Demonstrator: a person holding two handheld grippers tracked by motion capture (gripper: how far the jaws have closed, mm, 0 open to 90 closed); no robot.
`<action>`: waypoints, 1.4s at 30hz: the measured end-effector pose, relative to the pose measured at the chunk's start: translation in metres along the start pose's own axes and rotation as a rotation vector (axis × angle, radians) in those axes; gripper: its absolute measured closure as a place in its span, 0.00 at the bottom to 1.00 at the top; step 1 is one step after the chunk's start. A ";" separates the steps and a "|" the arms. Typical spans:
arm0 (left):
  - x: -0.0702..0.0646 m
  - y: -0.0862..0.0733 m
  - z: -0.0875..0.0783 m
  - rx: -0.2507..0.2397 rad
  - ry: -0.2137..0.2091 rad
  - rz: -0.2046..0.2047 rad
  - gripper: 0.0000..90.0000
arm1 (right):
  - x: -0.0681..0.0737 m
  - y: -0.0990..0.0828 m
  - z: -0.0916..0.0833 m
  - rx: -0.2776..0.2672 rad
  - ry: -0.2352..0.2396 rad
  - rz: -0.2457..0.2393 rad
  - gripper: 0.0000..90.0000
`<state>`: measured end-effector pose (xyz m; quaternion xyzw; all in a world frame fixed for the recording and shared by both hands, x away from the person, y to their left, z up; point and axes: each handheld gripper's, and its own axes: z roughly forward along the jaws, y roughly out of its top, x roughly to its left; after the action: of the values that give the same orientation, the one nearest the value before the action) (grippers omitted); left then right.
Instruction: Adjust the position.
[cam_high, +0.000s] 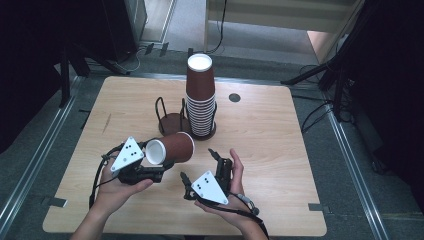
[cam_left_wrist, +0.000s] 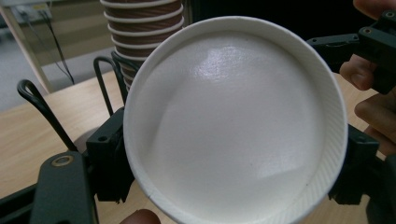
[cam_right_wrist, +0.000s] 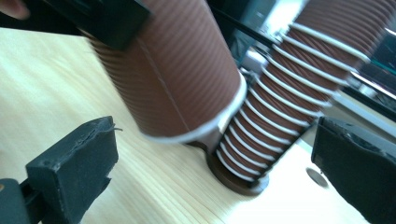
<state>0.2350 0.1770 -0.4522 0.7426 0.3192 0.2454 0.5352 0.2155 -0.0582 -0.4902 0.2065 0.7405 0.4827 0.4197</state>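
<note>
High view looks down from above; both gripper views sit close, sharing the cup stack (cam_high: 201, 97)

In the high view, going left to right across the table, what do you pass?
Left tongs → the brown paper cup they hold on its side → right tongs. Behind these: empty wire cup holder → tall stack of cups → small round grommet.

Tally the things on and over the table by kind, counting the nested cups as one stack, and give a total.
Stack of brown paper cups: 1
Single brown paper cup, held in the left gripper: 1
Black wire cup holders: 2
Handheld grippers, with the right gripper: 2
Total: 6
</note>
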 end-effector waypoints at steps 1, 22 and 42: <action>0.000 0.000 0.000 0.000 0.009 0.004 0.23 | -0.001 -0.001 0.001 0.007 -0.010 0.015 0.00; 0.009 -0.002 -0.007 -0.141 0.034 -0.071 0.23 | -0.004 -0.004 0.002 0.008 -0.002 0.094 0.15; 0.007 -0.011 0.001 -0.212 0.026 -0.094 0.23 | -0.012 -0.009 0.008 0.052 -0.014 0.170 0.15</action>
<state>0.2387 0.1839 -0.4630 0.6627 0.3331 0.2620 0.6174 0.2302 -0.0664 -0.4944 0.2828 0.7296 0.4956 0.3770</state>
